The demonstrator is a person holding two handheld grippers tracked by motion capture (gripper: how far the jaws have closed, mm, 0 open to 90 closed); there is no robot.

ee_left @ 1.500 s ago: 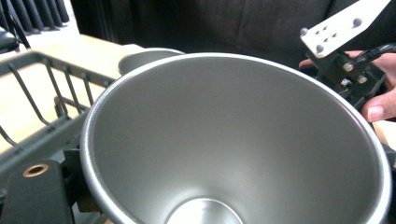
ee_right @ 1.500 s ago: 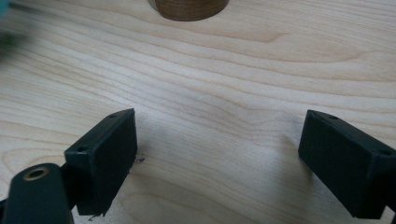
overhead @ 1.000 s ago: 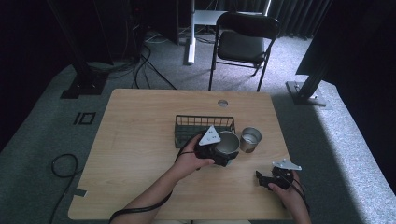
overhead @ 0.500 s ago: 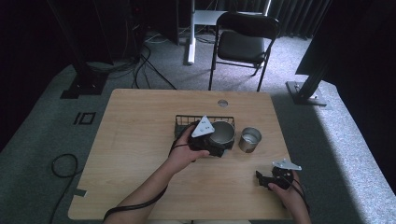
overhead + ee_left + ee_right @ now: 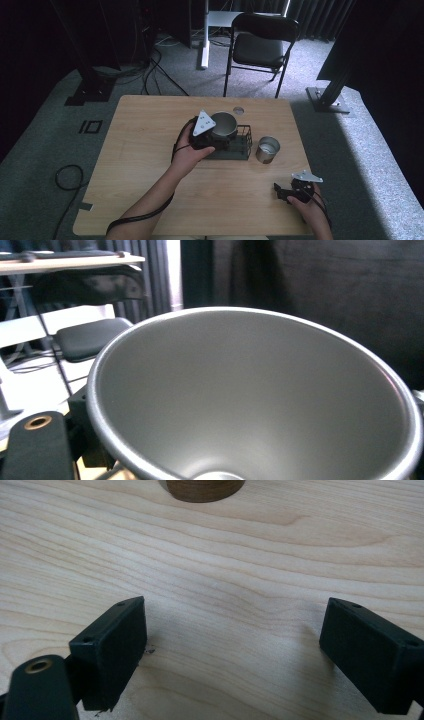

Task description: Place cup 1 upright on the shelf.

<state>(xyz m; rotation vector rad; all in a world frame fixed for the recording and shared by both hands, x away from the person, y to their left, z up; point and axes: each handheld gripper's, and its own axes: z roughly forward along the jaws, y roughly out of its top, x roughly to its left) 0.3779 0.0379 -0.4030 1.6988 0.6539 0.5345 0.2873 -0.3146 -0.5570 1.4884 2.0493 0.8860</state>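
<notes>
My left gripper [image 5: 216,136] is shut on a grey metal bowl [image 5: 223,125], held at the left end of a black wire basket [image 5: 244,146] in the middle of the table. Whether the bowl touches the basket I cannot tell. In the left gripper view the bowl's inside [image 5: 250,400] faces the camera, mouth up and tilted. A second, smaller metal cup [image 5: 267,149] stands upright just right of the basket. My right gripper [image 5: 279,191] rests low at the table's front right, open, with bare wood between its fingers [image 5: 112,650].
The wooden table [image 5: 150,180] has a small round hole [image 5: 238,110] near its far edge. A black folding chair [image 5: 260,47] stands beyond the table. A round brownish base [image 5: 202,489] sits ahead of the right gripper.
My left gripper has lifted the bowl from beside the small cup and carried it away and leftward to the basket's left end. The right gripper has stayed put.
</notes>
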